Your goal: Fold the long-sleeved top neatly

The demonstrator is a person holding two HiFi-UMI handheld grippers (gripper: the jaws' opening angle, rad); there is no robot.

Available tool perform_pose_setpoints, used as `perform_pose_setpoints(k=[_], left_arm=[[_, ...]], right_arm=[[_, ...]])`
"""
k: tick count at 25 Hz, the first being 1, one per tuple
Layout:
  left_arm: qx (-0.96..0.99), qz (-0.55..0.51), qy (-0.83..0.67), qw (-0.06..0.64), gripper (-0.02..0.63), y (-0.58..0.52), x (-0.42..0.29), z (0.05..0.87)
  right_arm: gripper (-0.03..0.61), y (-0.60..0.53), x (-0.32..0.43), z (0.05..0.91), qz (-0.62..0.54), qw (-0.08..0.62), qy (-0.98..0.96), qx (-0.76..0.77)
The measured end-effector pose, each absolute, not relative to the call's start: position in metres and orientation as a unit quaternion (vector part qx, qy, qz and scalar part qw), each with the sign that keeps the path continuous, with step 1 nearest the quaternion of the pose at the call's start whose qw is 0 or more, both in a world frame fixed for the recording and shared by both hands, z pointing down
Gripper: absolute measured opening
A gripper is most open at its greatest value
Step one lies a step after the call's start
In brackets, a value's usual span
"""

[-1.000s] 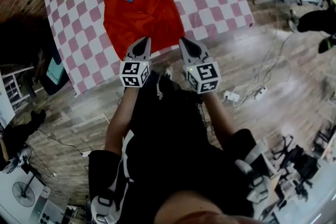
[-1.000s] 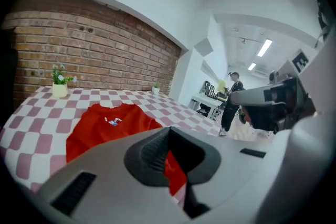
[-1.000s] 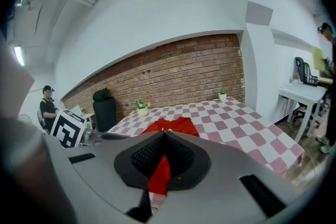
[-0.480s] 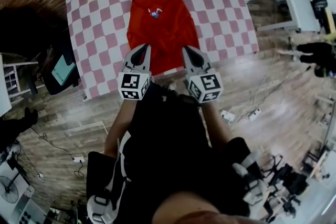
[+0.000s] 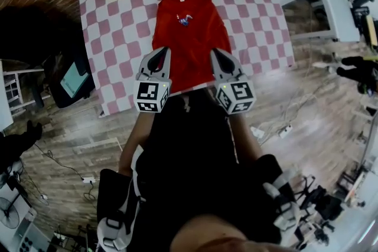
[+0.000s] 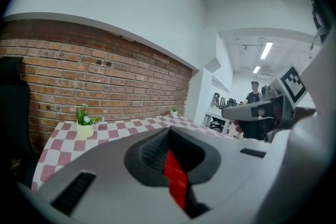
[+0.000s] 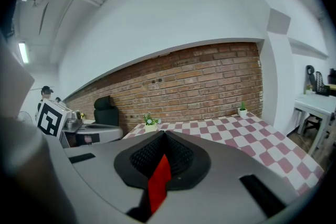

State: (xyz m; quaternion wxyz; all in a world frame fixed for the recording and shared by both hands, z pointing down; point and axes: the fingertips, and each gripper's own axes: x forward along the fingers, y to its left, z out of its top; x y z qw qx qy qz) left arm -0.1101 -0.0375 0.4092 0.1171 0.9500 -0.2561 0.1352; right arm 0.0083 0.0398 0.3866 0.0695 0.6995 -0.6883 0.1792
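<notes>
left gripper (image 5: 158,52): jaws closed, hem of top (image 5: 190,32) pinched | right gripper (image 5: 216,54): jaws closed, same hem pinched | top: spread on table (image 5: 260,20), near edge held

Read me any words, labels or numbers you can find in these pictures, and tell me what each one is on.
No text here can be read.
The chest print on the red top: a small blue and white patch, too small to read.
The left marker cube and the right marker cube: black and white square patterns, no letters or numbers.
</notes>
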Motion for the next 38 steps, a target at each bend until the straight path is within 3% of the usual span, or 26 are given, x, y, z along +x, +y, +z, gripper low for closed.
perform_pose_setpoints(k=[15,34,38], left_arm=[[0.931,0.159,-0.303,0.128,0.008,-0.118,-0.059,0.436],[0.910,0.234,-0.308,0.147,0.011,-0.201,0.019,0.530],[0.904,0.264,-0.300,0.150,0.097,-0.217,0.022,0.558]], right_arm=[[0.008,-0.045,0.075,0.419,0.209,0.088,-0.715,0.662],[0.011,-0.143,0.157,0.508,0.238,0.184,-0.726,0.618],[0.012,-0.164,0.165,0.537,0.243,0.221,-0.731,0.598]])
